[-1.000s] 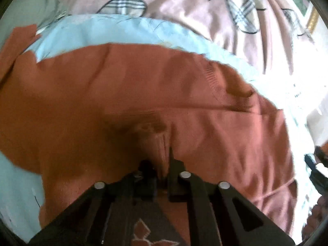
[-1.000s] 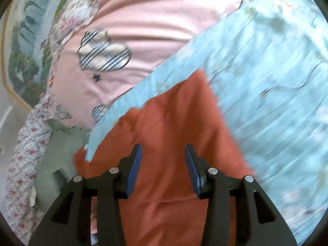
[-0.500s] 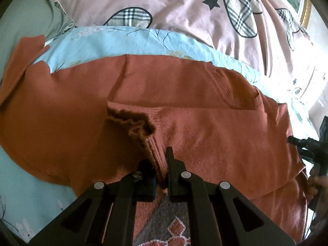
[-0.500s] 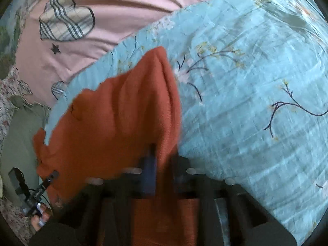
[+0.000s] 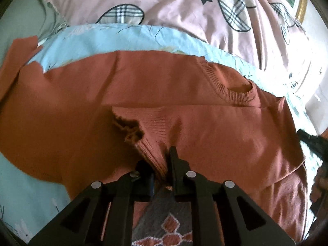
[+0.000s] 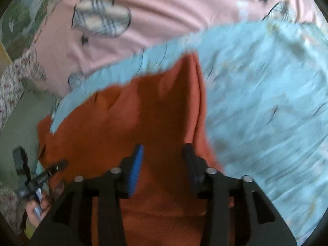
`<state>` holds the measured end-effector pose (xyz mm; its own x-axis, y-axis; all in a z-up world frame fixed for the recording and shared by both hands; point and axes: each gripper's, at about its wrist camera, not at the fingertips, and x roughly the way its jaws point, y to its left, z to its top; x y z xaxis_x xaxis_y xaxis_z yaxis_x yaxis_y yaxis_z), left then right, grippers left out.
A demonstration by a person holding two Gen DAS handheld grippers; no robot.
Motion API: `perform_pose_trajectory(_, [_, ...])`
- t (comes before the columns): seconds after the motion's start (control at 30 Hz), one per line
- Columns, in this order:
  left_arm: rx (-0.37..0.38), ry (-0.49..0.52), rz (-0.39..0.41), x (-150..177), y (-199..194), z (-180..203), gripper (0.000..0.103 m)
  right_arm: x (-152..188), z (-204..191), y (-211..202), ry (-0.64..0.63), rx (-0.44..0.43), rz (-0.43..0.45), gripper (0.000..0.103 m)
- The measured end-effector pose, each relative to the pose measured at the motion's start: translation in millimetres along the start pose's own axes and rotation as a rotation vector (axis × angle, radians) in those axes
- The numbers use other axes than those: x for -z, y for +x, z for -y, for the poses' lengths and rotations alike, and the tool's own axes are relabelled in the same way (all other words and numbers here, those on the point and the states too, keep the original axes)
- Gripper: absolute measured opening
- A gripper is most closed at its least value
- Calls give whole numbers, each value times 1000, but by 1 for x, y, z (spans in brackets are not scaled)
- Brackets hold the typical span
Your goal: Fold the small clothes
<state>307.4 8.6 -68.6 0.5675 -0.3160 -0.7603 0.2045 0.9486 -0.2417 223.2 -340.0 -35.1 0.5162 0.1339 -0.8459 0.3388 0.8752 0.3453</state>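
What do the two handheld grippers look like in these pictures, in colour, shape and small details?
The left gripper has a black frame with triangular cut-outs and round silver screw heads; its jaws are black and narrow. The right gripper has the same black frame and silver screws, and one of its jaws carries a bright blue pad. No cables or sleeves are visible.

left hand-held gripper [image 5: 162,164]: black frame, triangular cut-outs, round silver screws | right hand-held gripper [image 6: 163,160]: same black frame, one blue finger pad, silver screws
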Motion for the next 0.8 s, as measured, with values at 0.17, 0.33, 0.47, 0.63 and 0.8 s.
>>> perform_pose_trajectory(0.17, [-29,4,7,7,-19,-13,20,5,29,-14,80,148,35,44])
perform_pose_trajectory(0.33, [-96,-8,56,12,-55,-45,20,-2,37,-74,125,157,195,44])
perform_pose_trajectory(0.47, [-177,-13,90,1,-75,-76,23,0,23,-91,116,57,206,45])
perform_pose_trajectory(0.63, [-327,-24,123,-38,-78,-119,38,21,-16,-83,55,-66,123,47])
perform_pose_trajectory(0.8, [-465,-39,115,-87,-57,-159,43,55,-51,-56,-8,-172,-23,48])
